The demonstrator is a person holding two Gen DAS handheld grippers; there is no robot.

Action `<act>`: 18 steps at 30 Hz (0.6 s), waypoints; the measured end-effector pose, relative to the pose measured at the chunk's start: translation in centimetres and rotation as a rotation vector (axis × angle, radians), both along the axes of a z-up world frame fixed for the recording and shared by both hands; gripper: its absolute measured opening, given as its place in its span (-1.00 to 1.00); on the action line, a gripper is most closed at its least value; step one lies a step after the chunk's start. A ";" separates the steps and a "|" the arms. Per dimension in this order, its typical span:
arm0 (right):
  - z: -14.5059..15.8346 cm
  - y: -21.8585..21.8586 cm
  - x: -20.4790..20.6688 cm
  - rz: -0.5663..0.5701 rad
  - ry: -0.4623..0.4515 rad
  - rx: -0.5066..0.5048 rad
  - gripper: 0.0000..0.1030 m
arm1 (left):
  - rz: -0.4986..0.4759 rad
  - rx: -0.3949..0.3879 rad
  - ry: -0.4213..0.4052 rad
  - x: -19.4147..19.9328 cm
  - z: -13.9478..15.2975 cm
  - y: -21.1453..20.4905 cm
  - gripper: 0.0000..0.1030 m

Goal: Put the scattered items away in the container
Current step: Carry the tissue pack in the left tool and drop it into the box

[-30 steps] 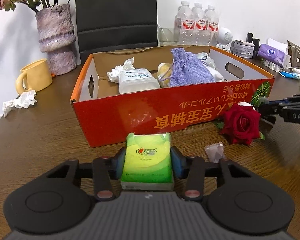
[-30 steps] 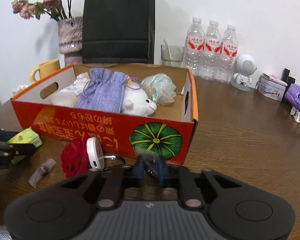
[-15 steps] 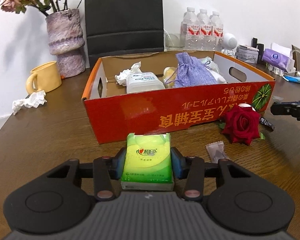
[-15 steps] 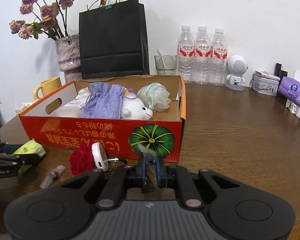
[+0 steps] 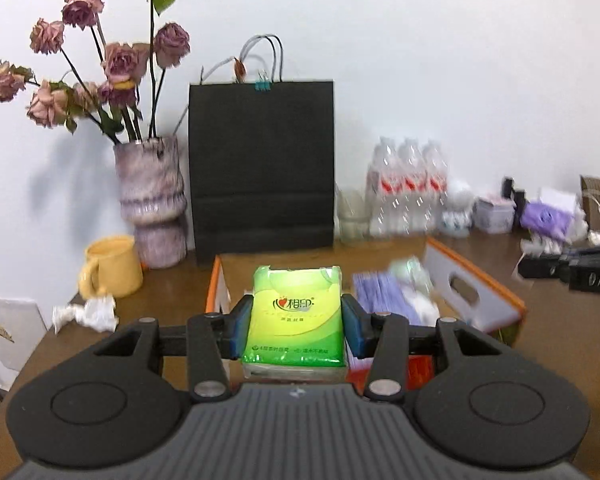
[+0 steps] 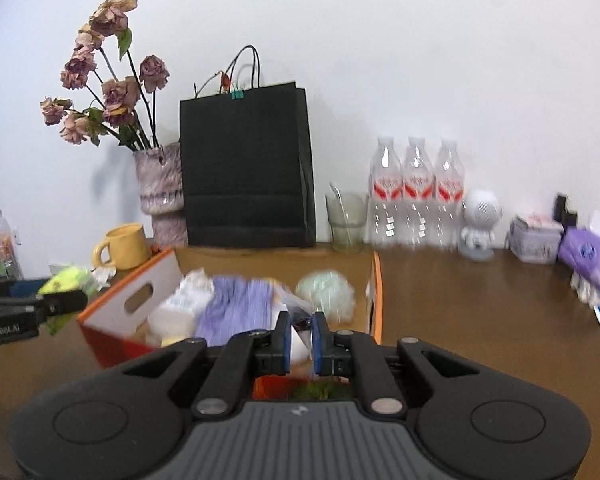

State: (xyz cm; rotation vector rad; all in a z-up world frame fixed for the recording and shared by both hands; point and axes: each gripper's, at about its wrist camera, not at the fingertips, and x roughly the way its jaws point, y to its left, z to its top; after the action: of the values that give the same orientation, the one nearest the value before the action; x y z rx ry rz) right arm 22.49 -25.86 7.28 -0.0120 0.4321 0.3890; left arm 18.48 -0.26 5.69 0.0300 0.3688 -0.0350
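My left gripper (image 5: 297, 322) is shut on a green tissue pack (image 5: 296, 316) and holds it above the near left part of the orange cardboard box (image 5: 476, 296). The pack also shows in the right wrist view (image 6: 68, 284). My right gripper (image 6: 300, 334) is shut on a small clear wrapper (image 6: 296, 316) above the box's near wall (image 6: 116, 344). Inside the box lie a purple drawstring pouch (image 6: 236, 312), a white container (image 6: 180, 312) and a pale green mesh puff (image 6: 326, 292).
Behind the box stand a black paper bag (image 6: 244, 168), a vase of dried roses (image 6: 160, 192), a yellow mug (image 6: 122, 246), a glass (image 6: 346, 220), three water bottles (image 6: 416, 196) and a white toy robot (image 6: 480, 224). A crumpled tissue (image 5: 88, 312) lies left.
Both grippers have risen from table level and moved forward over the box, each carrying its item. The rose and white tag on the table have dropped out of view.
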 end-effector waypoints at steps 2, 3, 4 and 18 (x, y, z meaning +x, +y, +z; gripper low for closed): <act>0.3 0.9 1.8 -0.011 0.006 -0.012 -0.82 | 0.024 -0.016 0.007 1.9 0.0 -0.1 -0.10; 0.2 1.4 2.8 -0.027 0.010 -0.020 -0.82 | 0.043 -0.022 0.016 2.7 -0.3 -0.1 -0.10; -0.1 1.9 3.9 -0.046 0.019 -0.023 -0.82 | 0.061 -0.036 0.032 3.6 -0.8 -0.1 -0.10; -6.2 4.0 11.0 -0.075 0.198 -0.095 -0.81 | 0.093 0.000 0.201 9.2 -5.8 0.9 -0.10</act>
State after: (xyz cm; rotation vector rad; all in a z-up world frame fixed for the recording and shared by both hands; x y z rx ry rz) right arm 33.46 -21.82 1.07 -0.0500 0.6445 0.2968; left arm 27.67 0.66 -0.15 0.0097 0.5704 0.0547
